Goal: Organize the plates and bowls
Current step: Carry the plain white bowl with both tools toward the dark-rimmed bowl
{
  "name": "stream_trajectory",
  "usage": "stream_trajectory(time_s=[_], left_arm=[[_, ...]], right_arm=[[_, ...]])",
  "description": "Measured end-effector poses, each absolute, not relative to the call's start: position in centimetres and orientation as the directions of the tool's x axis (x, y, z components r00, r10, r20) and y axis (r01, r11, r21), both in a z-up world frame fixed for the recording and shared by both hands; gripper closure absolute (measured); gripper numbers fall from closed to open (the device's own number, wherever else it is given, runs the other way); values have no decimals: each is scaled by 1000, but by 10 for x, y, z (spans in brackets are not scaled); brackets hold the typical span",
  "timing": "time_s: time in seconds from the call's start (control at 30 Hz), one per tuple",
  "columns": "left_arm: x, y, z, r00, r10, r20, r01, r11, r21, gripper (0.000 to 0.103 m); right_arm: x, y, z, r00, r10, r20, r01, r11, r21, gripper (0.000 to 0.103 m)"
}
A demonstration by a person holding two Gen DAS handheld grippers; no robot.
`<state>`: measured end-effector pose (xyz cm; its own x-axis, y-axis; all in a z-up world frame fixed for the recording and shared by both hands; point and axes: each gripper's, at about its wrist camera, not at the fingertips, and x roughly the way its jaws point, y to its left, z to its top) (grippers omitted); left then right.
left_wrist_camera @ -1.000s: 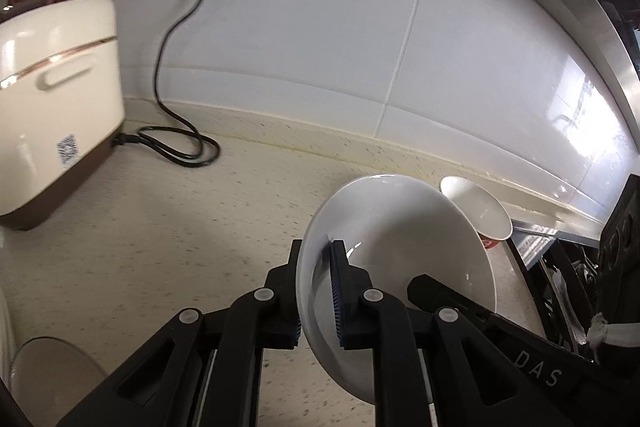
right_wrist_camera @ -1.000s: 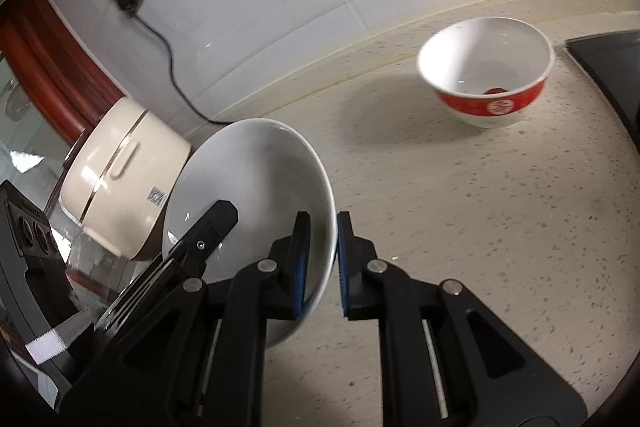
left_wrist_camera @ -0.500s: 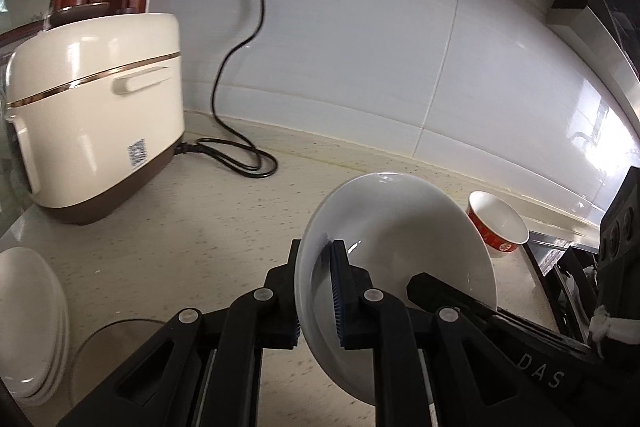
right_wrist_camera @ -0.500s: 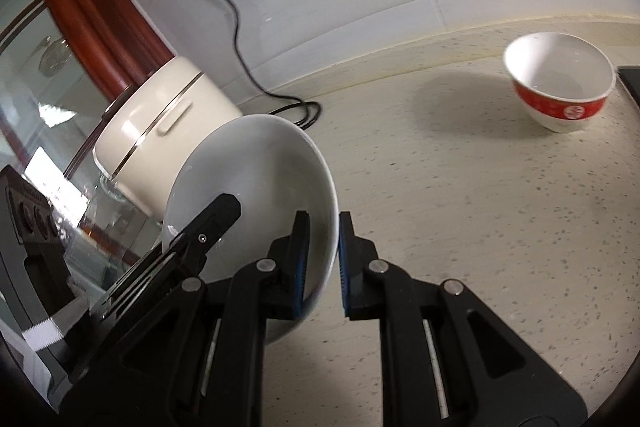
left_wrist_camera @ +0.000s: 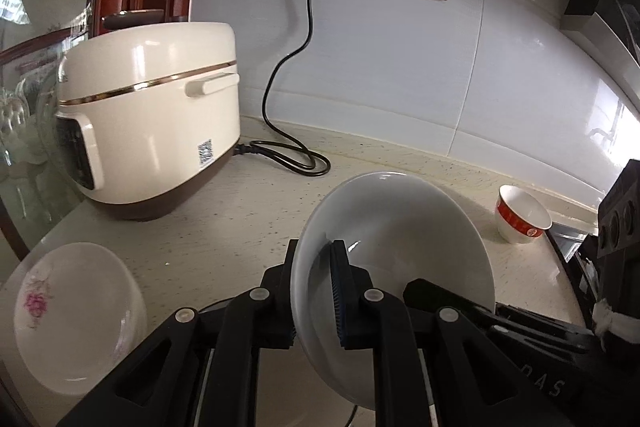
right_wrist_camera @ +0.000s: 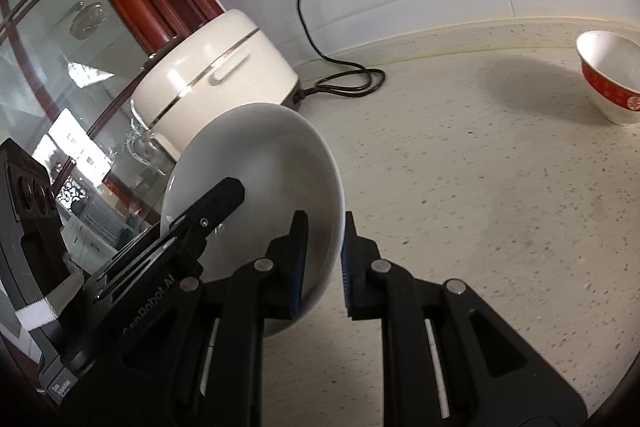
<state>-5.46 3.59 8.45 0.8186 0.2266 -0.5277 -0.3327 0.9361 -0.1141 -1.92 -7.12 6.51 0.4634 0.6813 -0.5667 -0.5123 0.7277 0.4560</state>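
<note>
Plain white ceramic bowl (left_wrist_camera: 400, 227) clamped by both my left gripper (left_wrist_camera: 314, 291) and right gripper (right_wrist_camera: 322, 259), floral plate stack (left_wrist_camera: 72, 311) down-left awaiting it, red-banded bowl (left_wrist_camera: 520, 219) far right unsorted.

We see a speckled cream countertop (left_wrist_camera: 248, 211) carrying a cream rice cooker (left_wrist_camera: 148, 131) at its left rear, whose black power cord (left_wrist_camera: 296, 159) lies coiled just beside it. A red-banded bowl (left_wrist_camera: 522, 215) stands at the right, well apart, and a flower-printed plate (left_wrist_camera: 72, 311) rests at the near left.
</note>
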Motion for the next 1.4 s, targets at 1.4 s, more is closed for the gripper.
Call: stream_trajectory(time_s=[1.4], left_arm=[[-93, 85, 53, 738, 198, -644, -368, 919, -139, 83]], right_arm=[[-77, -9, 65, 523, 590, -616, -688, 718, 103, 74]])
